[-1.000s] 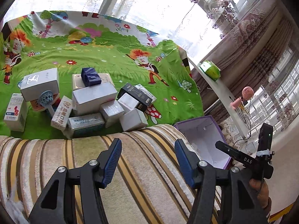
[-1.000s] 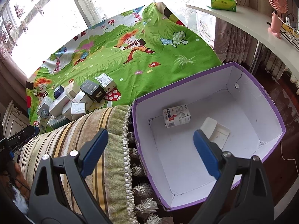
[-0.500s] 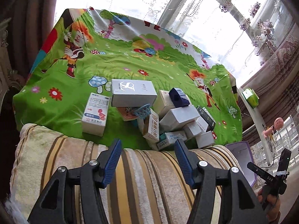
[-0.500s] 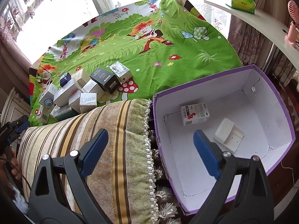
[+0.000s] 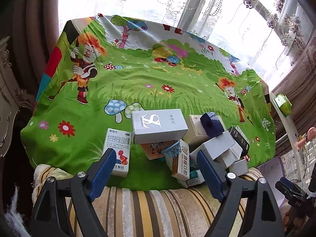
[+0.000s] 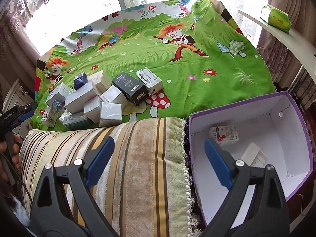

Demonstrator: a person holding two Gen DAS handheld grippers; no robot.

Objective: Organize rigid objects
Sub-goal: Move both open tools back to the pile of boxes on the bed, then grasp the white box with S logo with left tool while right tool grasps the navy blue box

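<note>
A pile of small boxes lies on a green cartoon cloth [image 5: 158, 83]: a grey box with a white logo [image 5: 158, 127], a white medicine box [image 5: 118, 150], a dark blue box [image 5: 211, 122], a black box [image 6: 130, 88]. My left gripper [image 5: 156, 174] is open and empty, just before the pile, over a striped cushion [image 5: 150, 211]. My right gripper [image 6: 158, 164] is open and empty over the cushion edge. A purple box [image 6: 298, 122] to its right holds a white medicine box [image 6: 224, 135] and a white plastic piece [image 6: 253, 155].
A white shelf [image 6: 284, 37] at the right carries a green tissue pack [image 6: 276, 18]. A pink fan [image 5: 310, 136] stands by the curtains. Windows lie behind the cloth. A carved cabinet [image 5: 7, 90] stands at the left.
My left gripper has swung left and closer to the pile of boxes. My right gripper has shifted left, from over the purple box to over the cushion edge.
</note>
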